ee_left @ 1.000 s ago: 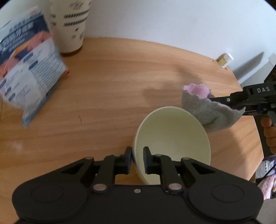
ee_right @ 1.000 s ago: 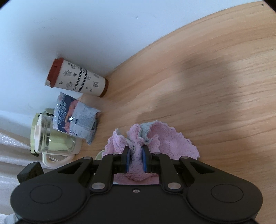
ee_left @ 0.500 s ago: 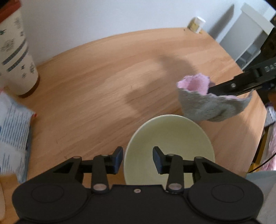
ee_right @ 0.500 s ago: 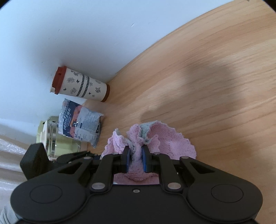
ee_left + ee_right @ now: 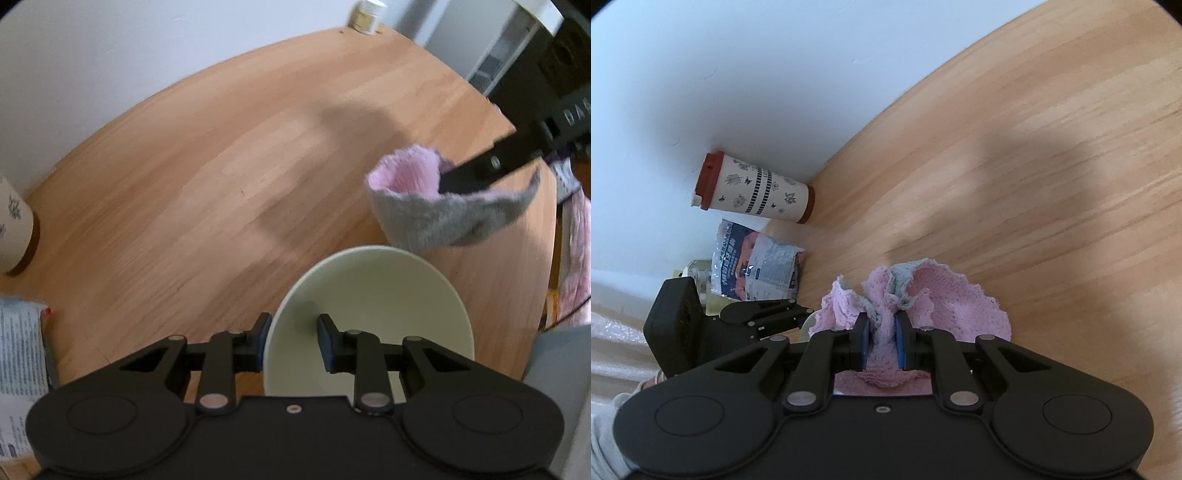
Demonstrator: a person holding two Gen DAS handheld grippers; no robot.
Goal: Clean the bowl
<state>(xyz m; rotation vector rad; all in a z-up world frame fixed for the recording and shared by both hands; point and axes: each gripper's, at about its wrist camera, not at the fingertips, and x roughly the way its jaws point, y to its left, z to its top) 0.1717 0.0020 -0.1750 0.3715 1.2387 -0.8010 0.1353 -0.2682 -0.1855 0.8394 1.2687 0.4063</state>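
Note:
A pale yellow-green bowl (image 5: pixel 369 317) stands on the round wooden table (image 5: pixel 184 184), close under my left gripper (image 5: pixel 293 336). Its jaws straddle the near rim and are closing. The left pad (image 5: pixel 263 334) lies against the outside of the wall, while the right pad hangs inside the bowl with a gap to the wall. My right gripper (image 5: pixel 881 332) is shut on a pink and grey cloth (image 5: pixel 960 306). In the left wrist view that cloth (image 5: pixel 424 218) hangs just beyond the bowl's far rim. Only a sliver of the bowl (image 5: pixel 809 325) shows in the right wrist view.
A patterned cup with a red lid (image 5: pixel 753 190) stands by the white wall, with a blue and white packet (image 5: pixel 757 269) and a glass jug (image 5: pixel 698 273) beside it. A small jar (image 5: pixel 365 14) sits at the far table edge near a white shelf unit (image 5: pixel 517 44).
My left gripper let go of the bowl's rim, spread wide, then narrowed around it again while rolling. The bowl went from tilted to resting level. The right gripper kept the cloth.

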